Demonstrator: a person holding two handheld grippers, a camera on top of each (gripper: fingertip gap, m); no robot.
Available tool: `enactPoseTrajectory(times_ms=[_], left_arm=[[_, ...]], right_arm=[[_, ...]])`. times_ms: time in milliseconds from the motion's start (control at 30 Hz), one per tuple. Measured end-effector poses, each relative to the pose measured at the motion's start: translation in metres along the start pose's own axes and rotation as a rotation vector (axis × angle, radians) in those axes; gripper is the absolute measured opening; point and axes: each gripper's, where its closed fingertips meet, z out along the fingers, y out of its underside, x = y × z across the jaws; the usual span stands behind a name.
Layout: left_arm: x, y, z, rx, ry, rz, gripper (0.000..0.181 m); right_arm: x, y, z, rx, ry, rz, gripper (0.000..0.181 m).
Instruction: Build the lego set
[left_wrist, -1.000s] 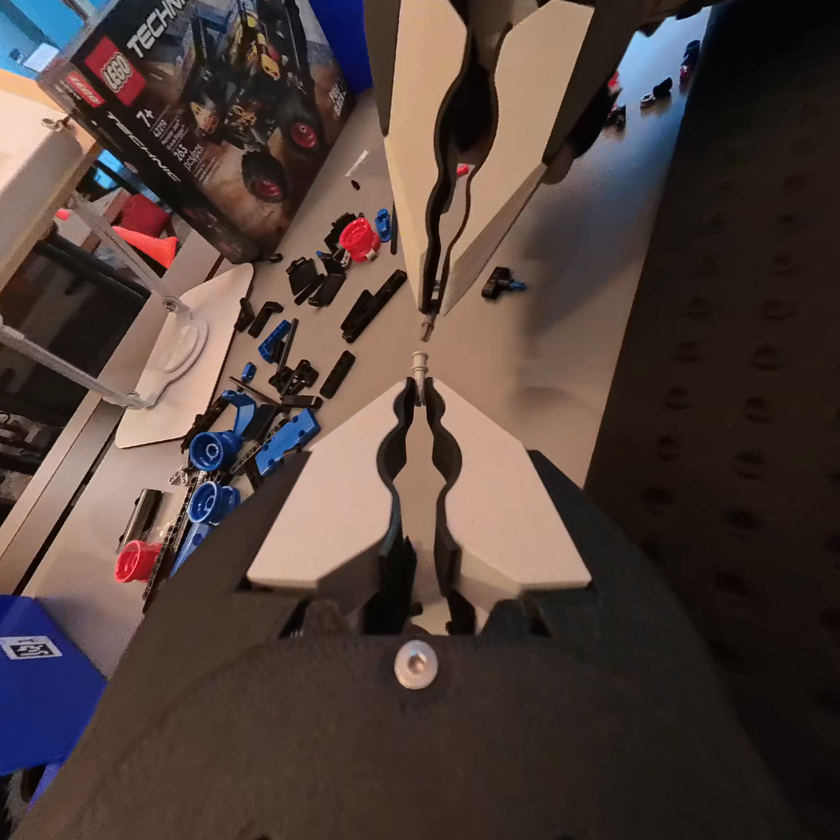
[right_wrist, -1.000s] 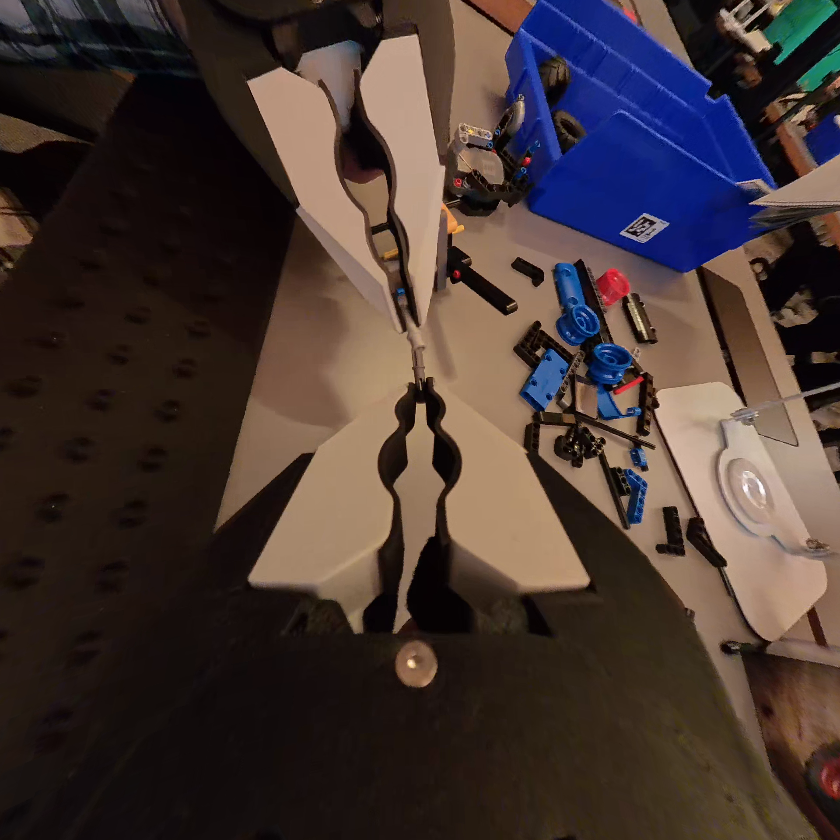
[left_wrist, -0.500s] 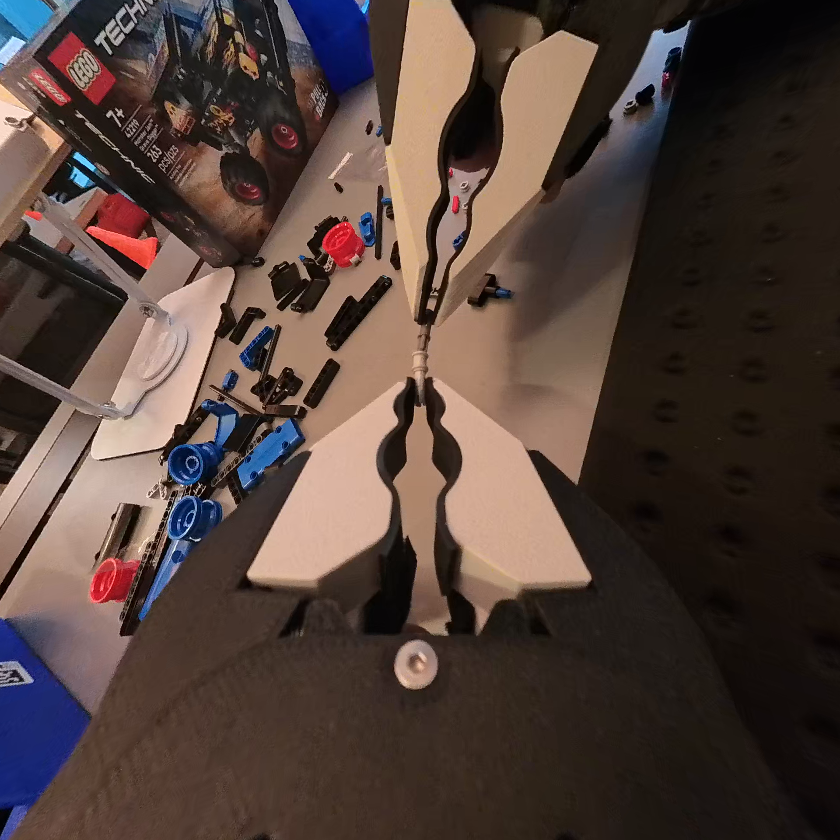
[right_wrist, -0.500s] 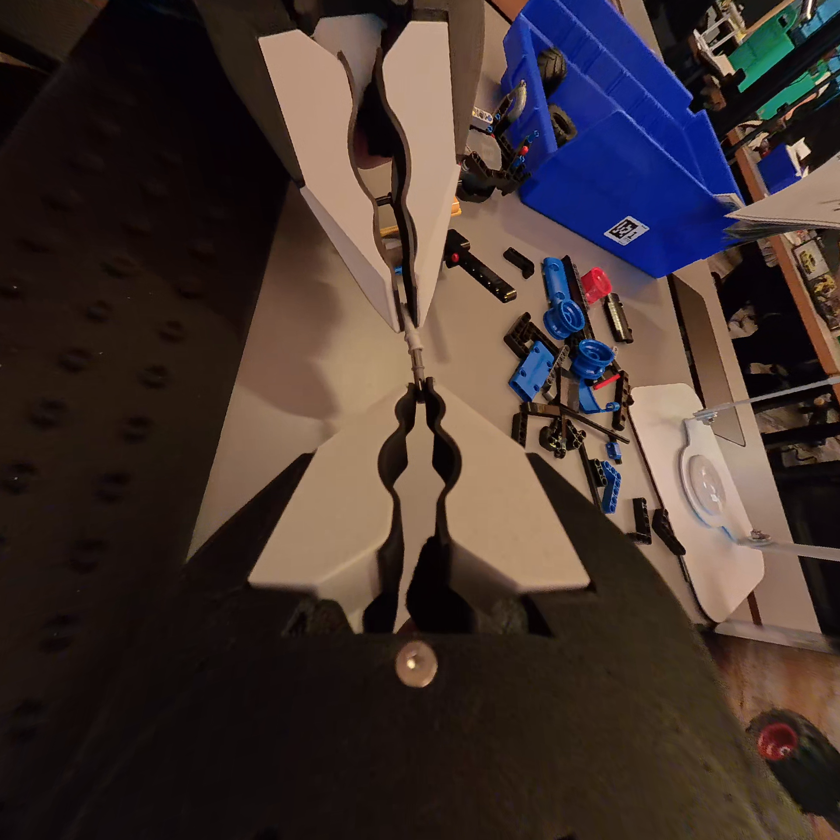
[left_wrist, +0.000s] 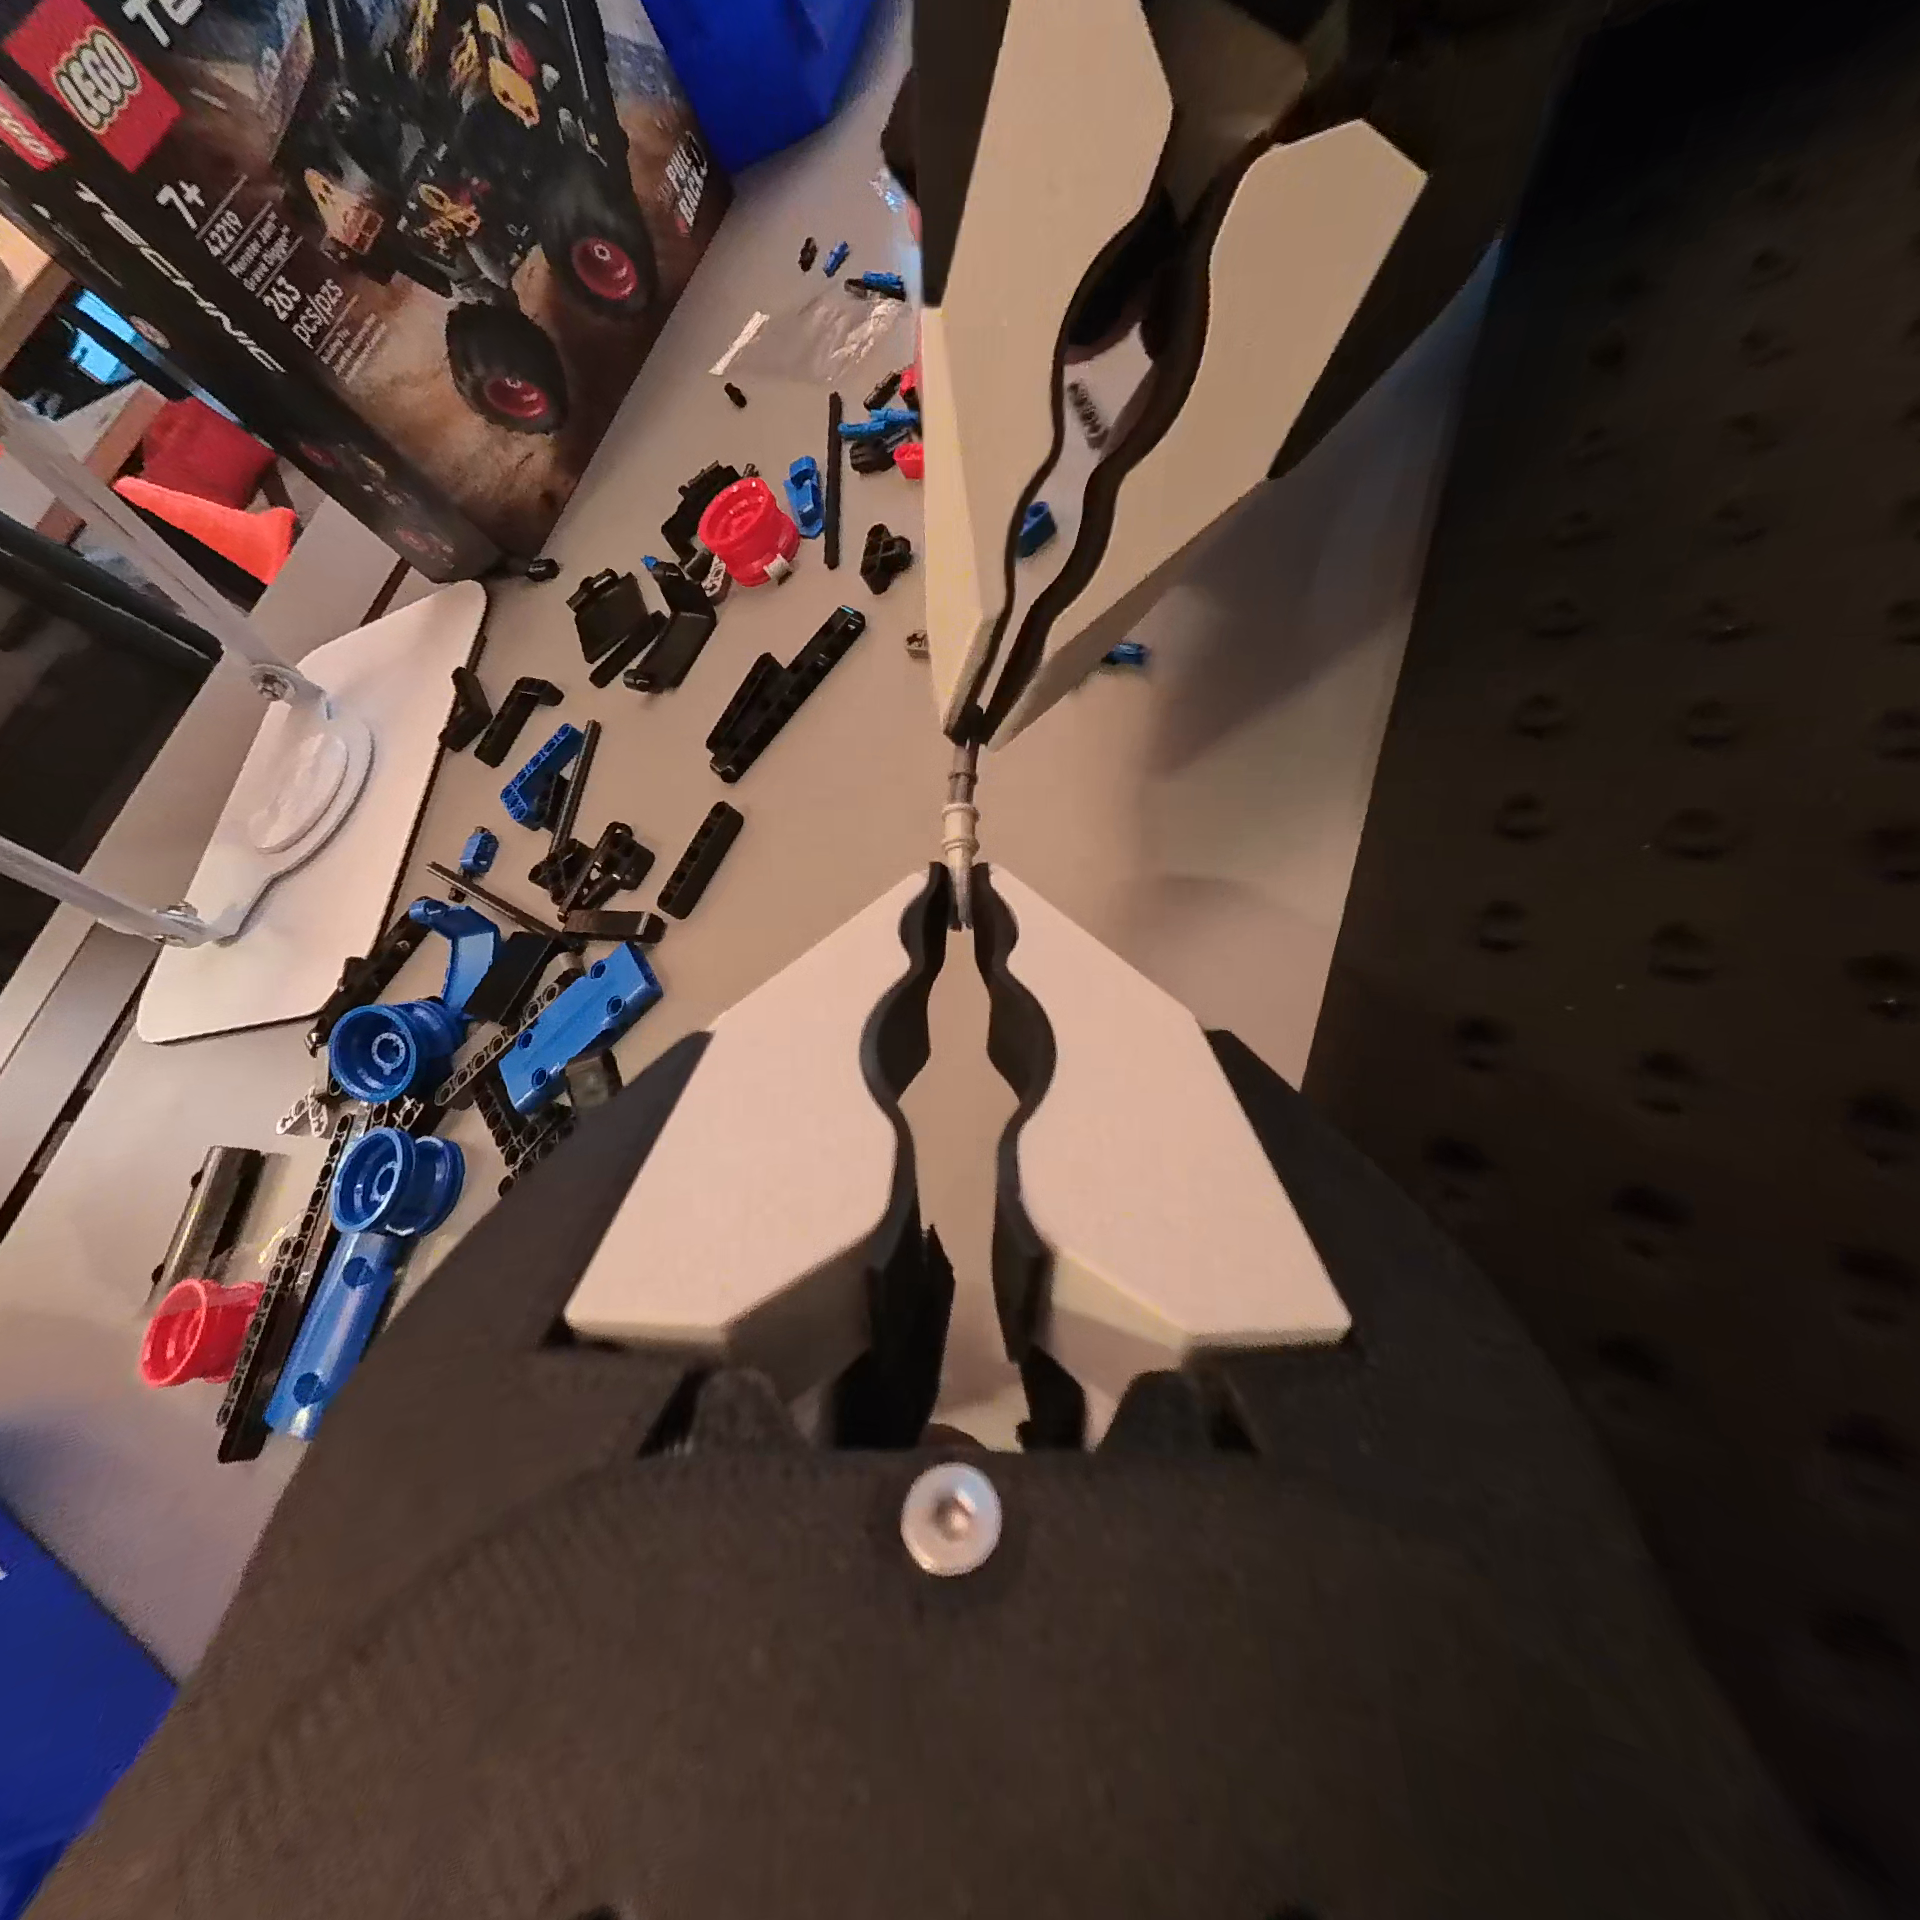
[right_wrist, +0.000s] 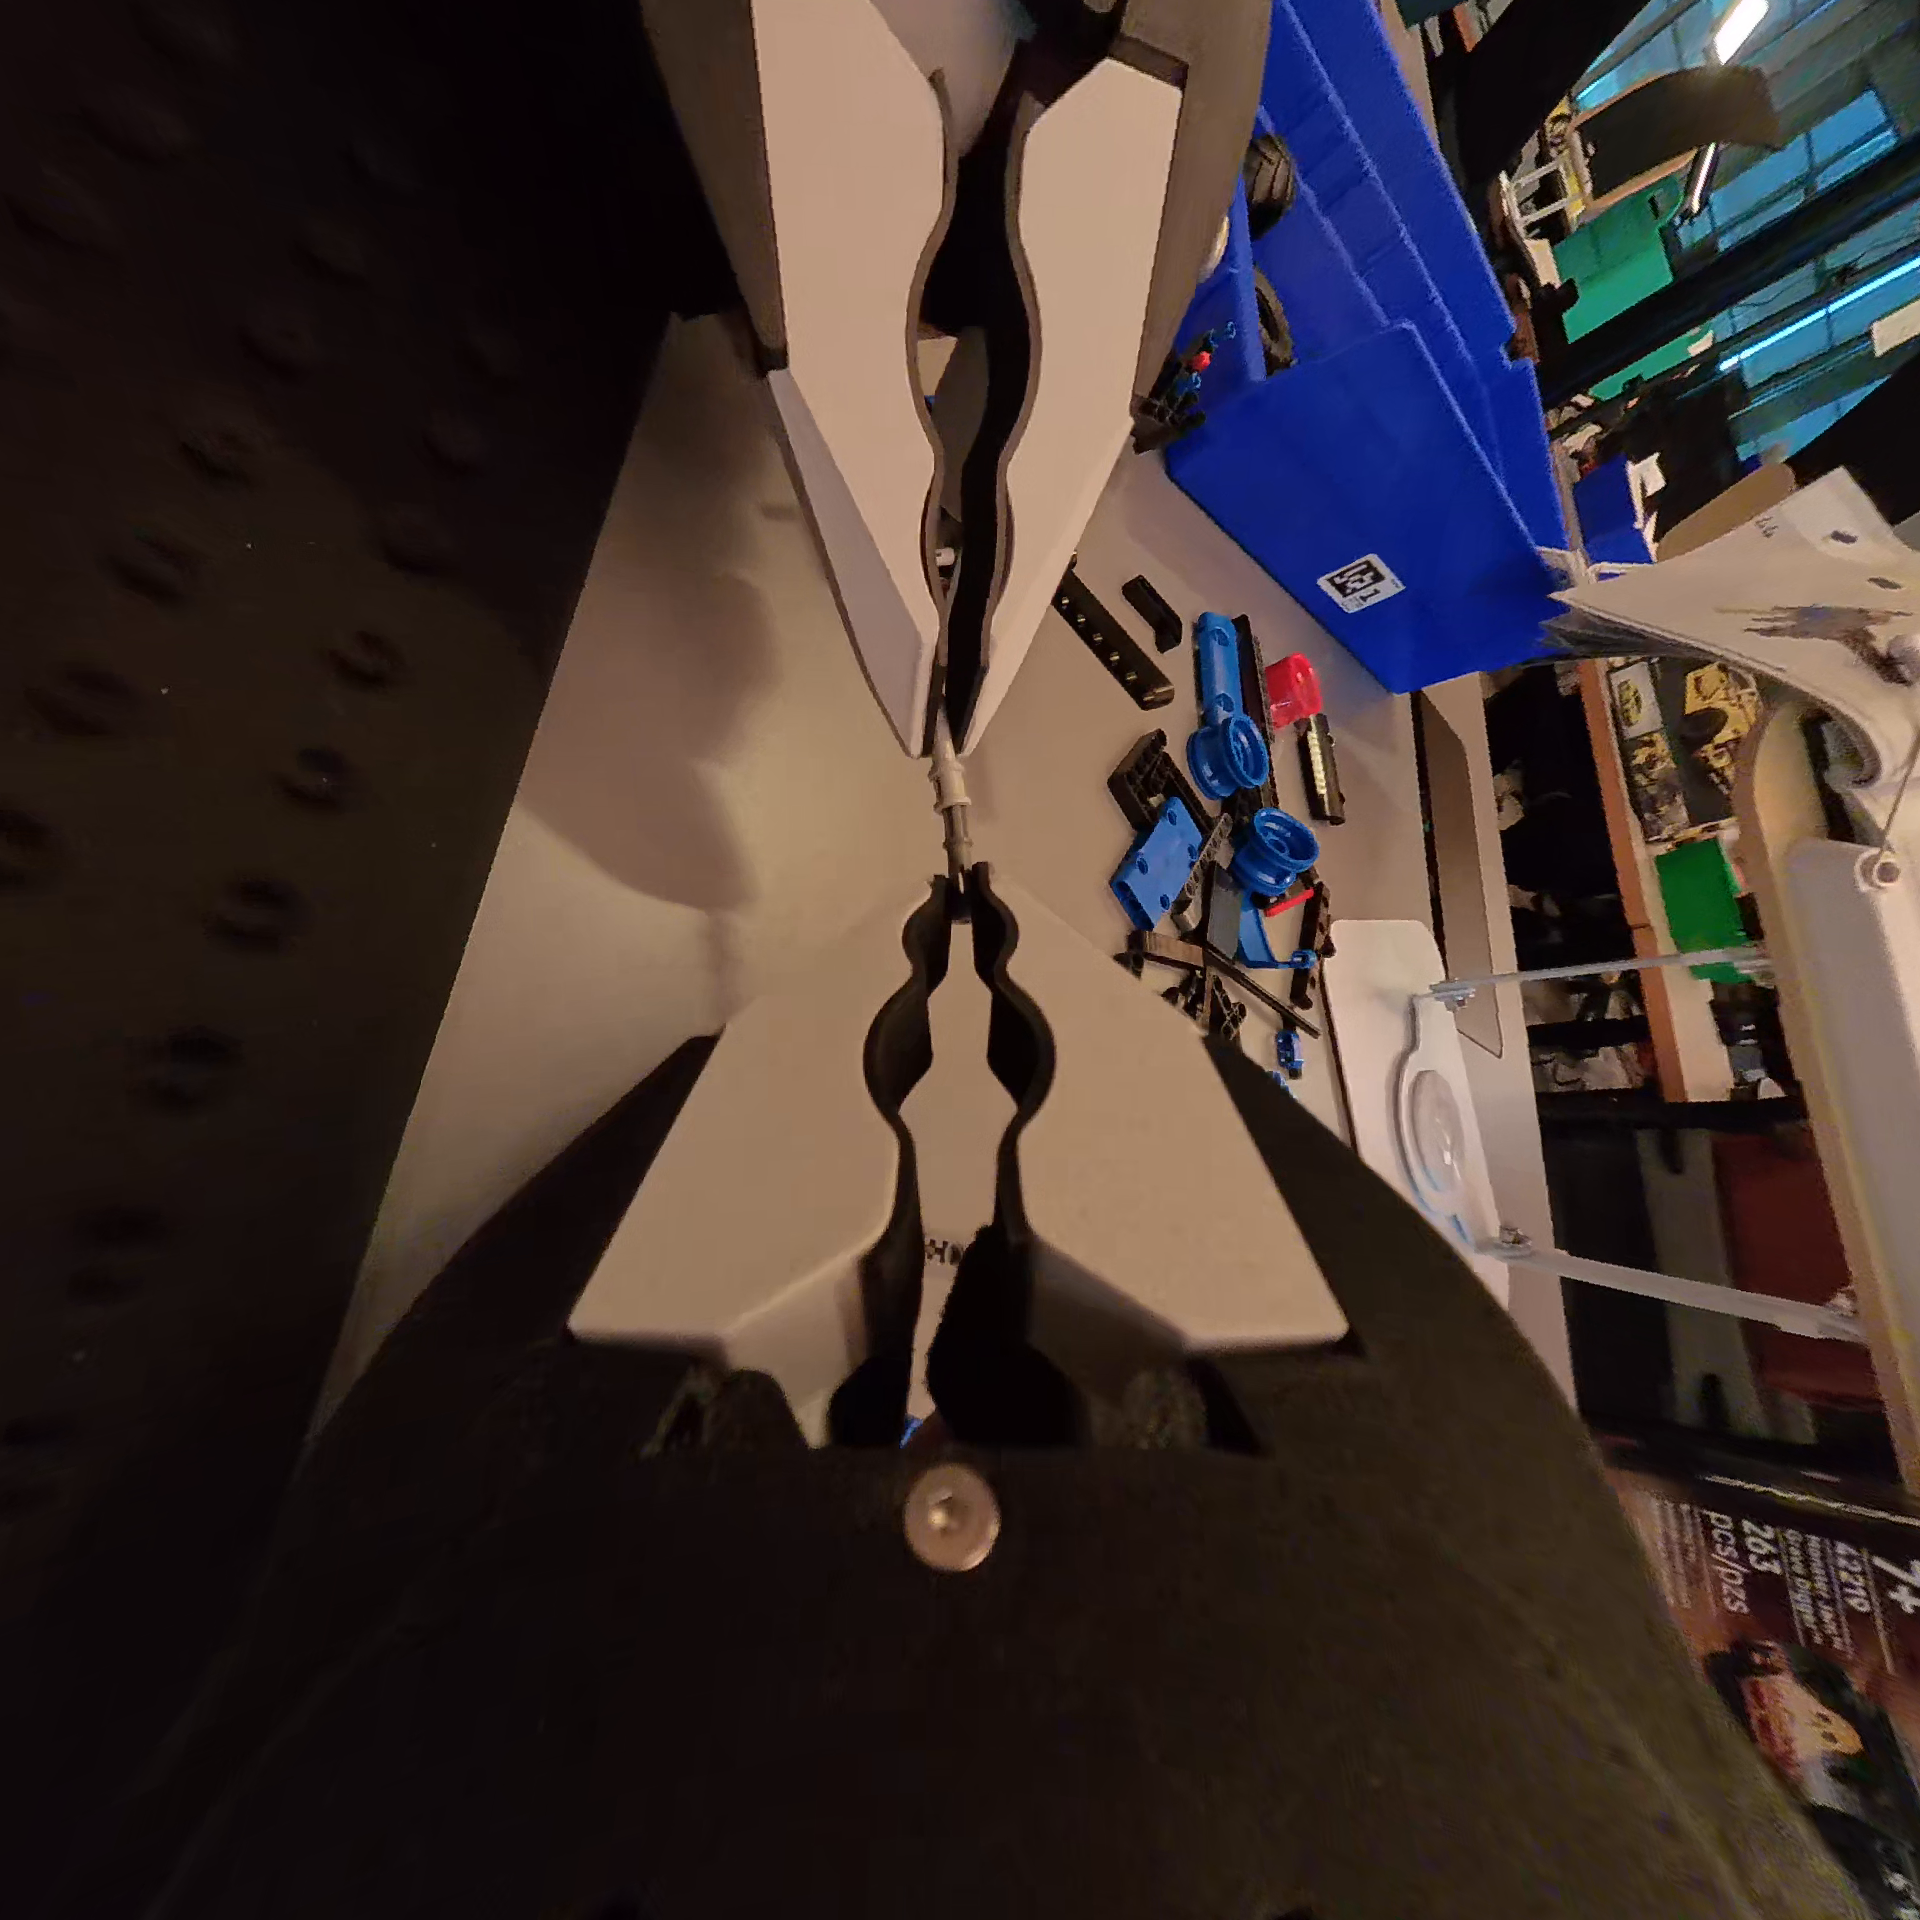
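Note:
My left gripper (left_wrist: 961, 899) is shut on a small light grey pin (left_wrist: 958, 826). My right gripper (left_wrist: 974, 727) faces it tip to tip from above and is shut on a small dark grey pin (left_wrist: 966, 774). The two pins meet end to end in the air above the grey table (left_wrist: 1091, 810). In the right wrist view, my right gripper (right_wrist: 961, 888) holds the dark grey pin (right_wrist: 958, 842) against the light grey pin (right_wrist: 945, 795), which is in the left gripper (right_wrist: 940, 743). How deep they are joined is hidden.
Loose black, blue and red pieces (left_wrist: 582, 883) lie left of the grippers. The set's box (left_wrist: 364, 260) stands behind them, beside a white stand base (left_wrist: 312, 790). A blue bin (right_wrist: 1382, 468) and a booklet (right_wrist: 1766, 603) are farther off. A dark perforated mat (left_wrist: 1662, 935) borders the table. Both grippers' tips are close together, under 4 cm apart.
A second ago the two pins were apart with a small gap. The grippers came together and the pin ends now touch. Both views have shifted a little.

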Motion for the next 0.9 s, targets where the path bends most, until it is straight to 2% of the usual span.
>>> enactPoseTrajectory(times_ms=[200, 633, 900], left_arm=[[0.003, 0.002, 0.002, -0.011, 0.013, 0.004, 0.002], [0.004, -0.007, 0.000, 0.049, 0.025, 0.002, 0.002], [0.008, -0.009, 0.000, 0.066, 0.047, -0.003, 0.002]], right_arm=[[-0.003, -0.004, -0.002, 0.042, -0.016, -0.003, 0.000], [0.000, -0.005, -0.011, 0.145, -0.088, 0.191, 0.000], [-0.003, -0.005, -0.015, 0.173, -0.122, 0.236, 0.000]])
